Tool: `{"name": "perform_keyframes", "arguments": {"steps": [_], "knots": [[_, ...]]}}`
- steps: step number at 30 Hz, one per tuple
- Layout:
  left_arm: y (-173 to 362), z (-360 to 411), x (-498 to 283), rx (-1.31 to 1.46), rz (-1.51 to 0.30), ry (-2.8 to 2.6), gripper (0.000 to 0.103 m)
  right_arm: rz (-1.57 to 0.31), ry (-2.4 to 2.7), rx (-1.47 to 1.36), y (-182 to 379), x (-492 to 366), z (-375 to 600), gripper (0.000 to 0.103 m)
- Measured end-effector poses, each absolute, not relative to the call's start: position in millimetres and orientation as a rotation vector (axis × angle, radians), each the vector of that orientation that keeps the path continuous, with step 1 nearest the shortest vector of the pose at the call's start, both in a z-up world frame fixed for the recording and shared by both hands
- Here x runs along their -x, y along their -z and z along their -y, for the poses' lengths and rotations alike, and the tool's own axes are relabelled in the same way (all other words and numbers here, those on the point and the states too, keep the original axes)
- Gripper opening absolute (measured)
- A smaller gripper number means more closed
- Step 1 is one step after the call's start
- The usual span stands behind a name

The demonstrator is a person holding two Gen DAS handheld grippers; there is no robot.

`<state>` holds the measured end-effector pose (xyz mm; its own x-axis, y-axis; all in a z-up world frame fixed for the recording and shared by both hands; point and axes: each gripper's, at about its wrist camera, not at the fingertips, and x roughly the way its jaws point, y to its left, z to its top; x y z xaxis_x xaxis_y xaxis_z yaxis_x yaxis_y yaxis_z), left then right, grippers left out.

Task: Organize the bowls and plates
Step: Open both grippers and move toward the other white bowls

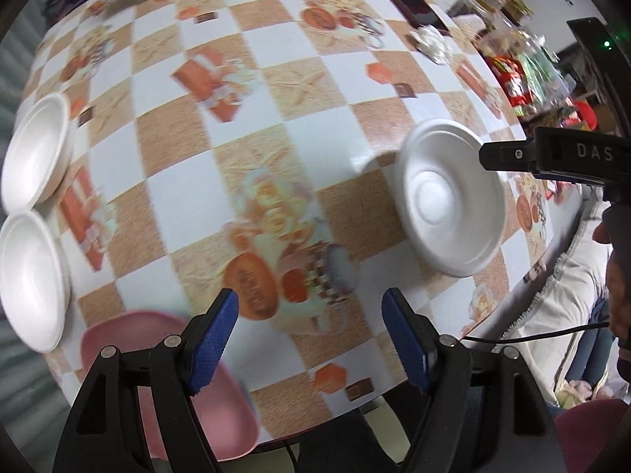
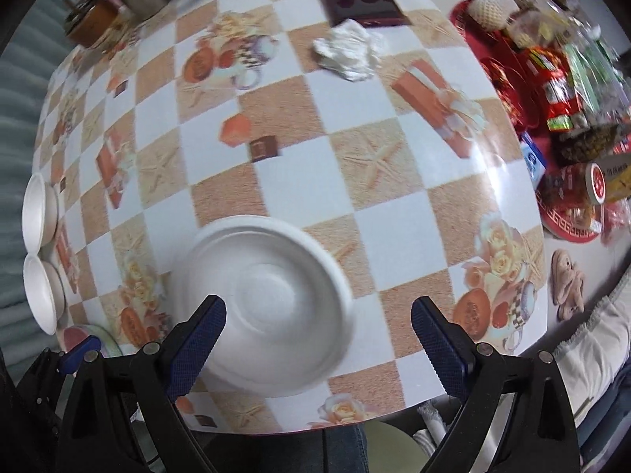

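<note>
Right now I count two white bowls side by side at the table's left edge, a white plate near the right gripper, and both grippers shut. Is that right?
Not quite: both grippers are open. The left gripper in the left wrist view and the right gripper in its own view show spread, empty jaws. The two white bowls and the white plate are as you say.

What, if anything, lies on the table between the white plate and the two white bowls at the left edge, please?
Nothing: in the left wrist view, only bare checkered tablecloth stretches between the white plate and the two white bowls. The pink plate sits nearer, outside that stretch.
</note>
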<state>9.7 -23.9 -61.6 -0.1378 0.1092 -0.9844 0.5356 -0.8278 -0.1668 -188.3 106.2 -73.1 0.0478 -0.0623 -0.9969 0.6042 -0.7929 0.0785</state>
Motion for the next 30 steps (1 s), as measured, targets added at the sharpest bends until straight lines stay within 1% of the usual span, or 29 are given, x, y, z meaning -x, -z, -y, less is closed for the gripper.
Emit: {"name": "perform_keyframes", "arguments": {"steps": [5,13,17,22,30], "knots": [[64,36,-31,-1.765,-0.784,1.978,0.078,-0.598,1.747,-1.773,64,165,-73,0.096],[45,89,-104,-1.566,-0.871,1.817,0.078,-0.685,1.597,-1.665,60,112,-2,0.096],[34,129,-140,-1.446,-0.888,1.72,0.078,-0.738,1.512,-1.615,63,79,36,0.096],[36,176,-179,-1.354,-0.899,1.598,0.078,-0.8,1.407,-1.558,71,38,86,0.096],[51,224,-199,-1.332,-0.872,1.533,0.078,-0.844,1.299,-1.536,88,-7,143,0.096]]}}
